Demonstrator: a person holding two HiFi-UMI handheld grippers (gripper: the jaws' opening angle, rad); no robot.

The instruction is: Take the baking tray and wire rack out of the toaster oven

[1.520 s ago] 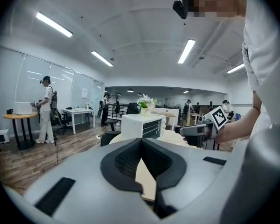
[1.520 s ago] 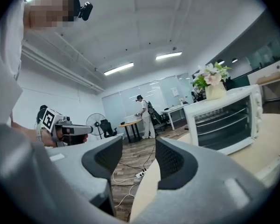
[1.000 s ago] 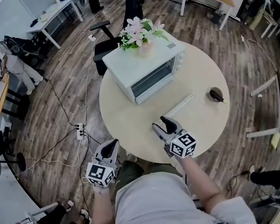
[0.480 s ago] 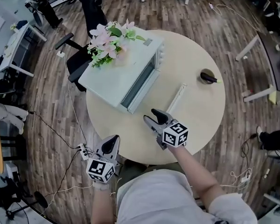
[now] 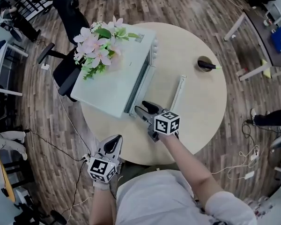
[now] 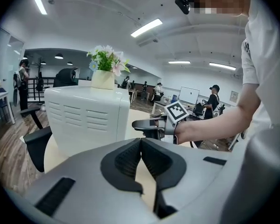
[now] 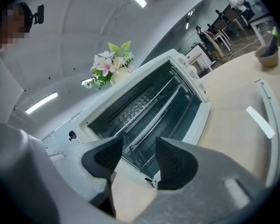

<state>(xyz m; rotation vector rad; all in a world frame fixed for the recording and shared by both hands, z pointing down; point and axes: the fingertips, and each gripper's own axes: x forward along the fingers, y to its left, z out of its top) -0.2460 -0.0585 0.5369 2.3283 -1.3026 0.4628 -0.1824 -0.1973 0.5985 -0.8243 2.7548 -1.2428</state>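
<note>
The white toaster oven [image 5: 116, 76] stands on the round table [image 5: 203, 109] with a flower pot on top. Its door [image 5: 177, 93] is folded down flat. In the right gripper view the oven [image 7: 144, 101] gapes open, and thin bars of the wire rack [image 7: 155, 115] cross its dark inside; I cannot make out the tray apart from it. My right gripper [image 5: 144, 110] hovers just before the opening, its jaws [image 7: 137, 160] open and empty. My left gripper [image 5: 112, 145] hangs off the table's near edge, shut [image 6: 141, 143] on nothing, facing the oven's vented side [image 6: 86, 120].
A small dark pot [image 5: 206, 64] with a green sprig sits at the table's far right. An office chair [image 5: 65, 76] stands behind the oven. Cables and a power strip [image 5: 86, 159] lie on the wooden floor by the left gripper.
My right gripper has moved left and nearer to the oven's open front. The left gripper has shifted a little along the table's near edge. The head view has swung round.
</note>
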